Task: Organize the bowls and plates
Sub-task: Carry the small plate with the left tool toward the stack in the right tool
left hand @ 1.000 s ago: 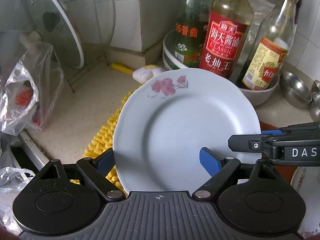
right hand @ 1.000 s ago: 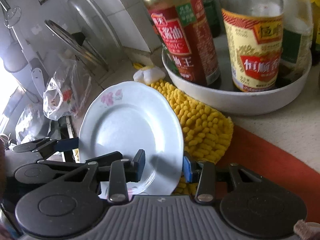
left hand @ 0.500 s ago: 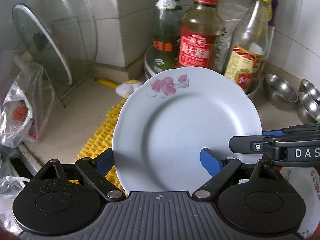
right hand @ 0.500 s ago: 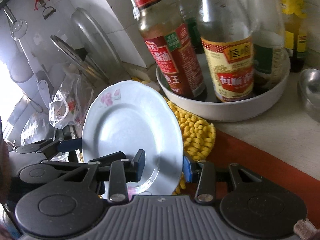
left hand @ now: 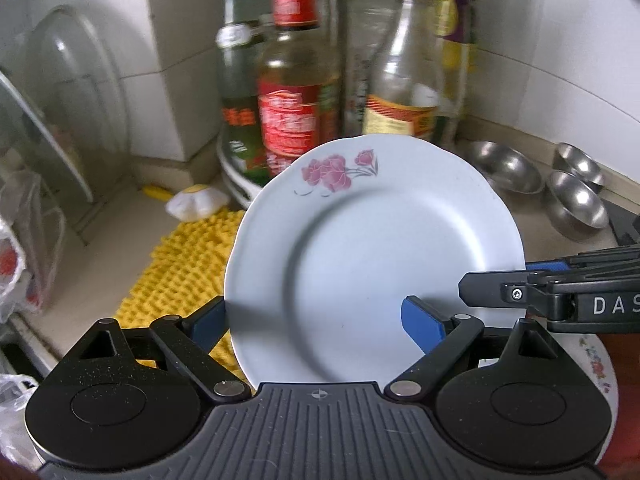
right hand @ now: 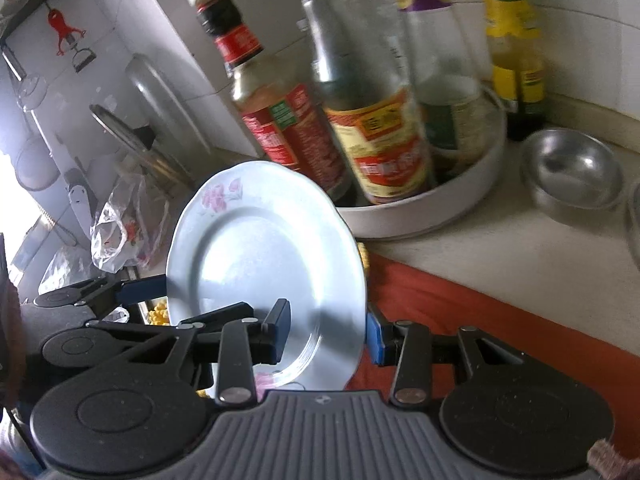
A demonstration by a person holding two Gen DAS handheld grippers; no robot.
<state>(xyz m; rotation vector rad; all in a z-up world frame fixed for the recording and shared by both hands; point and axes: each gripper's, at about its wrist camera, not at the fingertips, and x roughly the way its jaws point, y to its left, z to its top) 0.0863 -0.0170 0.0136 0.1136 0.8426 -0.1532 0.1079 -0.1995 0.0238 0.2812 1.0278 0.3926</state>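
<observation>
A white plate [left hand: 380, 248] with a pink flower print is held tilted above the counter by both grippers. My left gripper [left hand: 316, 316] stands wide, shut on the plate. Its left pad sits behind the plate's left rim and its right pad [left hand: 424, 328] lies on the front face. My right gripper [left hand: 492, 288] comes in from the right and clamps the plate's right rim. In the right wrist view the plate [right hand: 260, 256] stands edge-up in my right gripper [right hand: 326, 328], one finger in front and one behind. The left gripper [right hand: 192, 296] holds its far side.
Several sauce bottles stand in a white round tray [right hand: 440, 208] behind the plate. Steel bowls [left hand: 504, 168] [left hand: 576, 204] sit at the right by the wall. A yellow mat [left hand: 180, 264] and a red cloth [right hand: 480, 320] lie below. Glass lids [left hand: 72, 92] and plastic bags [left hand: 24, 256] are at the left. A second flowered plate [left hand: 600, 364] lies low right.
Both grippers have risen and drawn back from the bottles with the plate between them. More of the bottles and the steel bowls has come into view. The hold on the plate looks unchanged.
</observation>
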